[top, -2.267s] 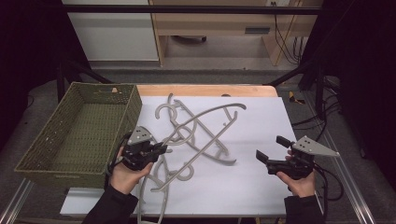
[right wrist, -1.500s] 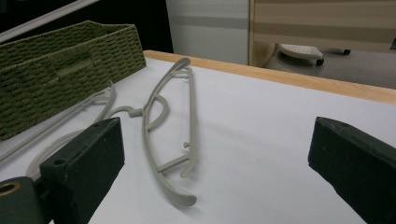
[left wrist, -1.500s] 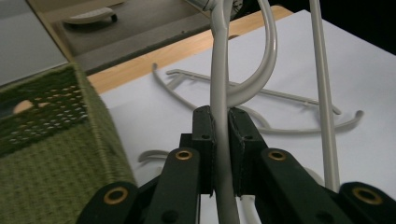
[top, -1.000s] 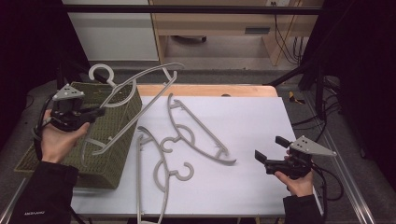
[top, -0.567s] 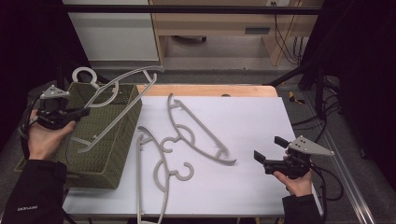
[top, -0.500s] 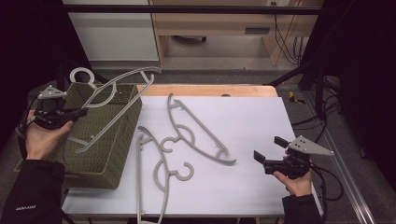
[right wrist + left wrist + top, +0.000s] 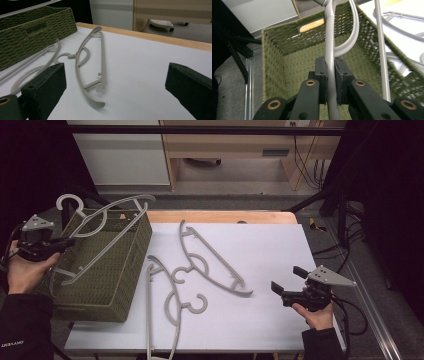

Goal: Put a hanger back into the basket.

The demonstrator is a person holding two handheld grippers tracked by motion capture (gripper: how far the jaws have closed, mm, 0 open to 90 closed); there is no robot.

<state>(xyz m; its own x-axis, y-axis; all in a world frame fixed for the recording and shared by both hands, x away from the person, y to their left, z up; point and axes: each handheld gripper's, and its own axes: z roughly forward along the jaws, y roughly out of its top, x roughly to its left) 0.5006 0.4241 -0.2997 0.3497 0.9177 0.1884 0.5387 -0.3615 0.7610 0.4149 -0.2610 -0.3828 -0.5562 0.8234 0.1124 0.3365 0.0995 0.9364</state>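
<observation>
Moved since a second ago: left gripper (image 7: pixel 60 242) carried further left and a little lower with its grey hanger (image 7: pixel 107 237), now hanging tilted over the green woven basket (image 7: pixel 125 265), hook end at the far left past the basket's far rim. Seen in the left gripper view clamped tight on that hanger's bar (image 7: pixel 330 75), pads pressed to both sides, basket floor (image 7: pixel 297 62) below. Right gripper (image 7: pixel 290 280) unmoved at the near right of the table, jaws spread wide with nothing between them, pointing left across the sheet.

White sheet (image 7: pixel 270 245) covering the table top, wooden edge (image 7: pixel 220 216) showing along the far side. Basket at the left edge, partly overhanging the sheet. Two more grey hangers flat on the sheet: one (image 7: pixel 212 257) in the middle, another (image 7: pixel 167 305) nearer, its end reaching the near edge. Bare white surface across the right half and far right corner. Beyond the table, grey floor, a white cabinet (image 7: pixel 120 155) and wooden furniture (image 7: pixel 235 145); dark surroundings left and right, cables at the right.
</observation>
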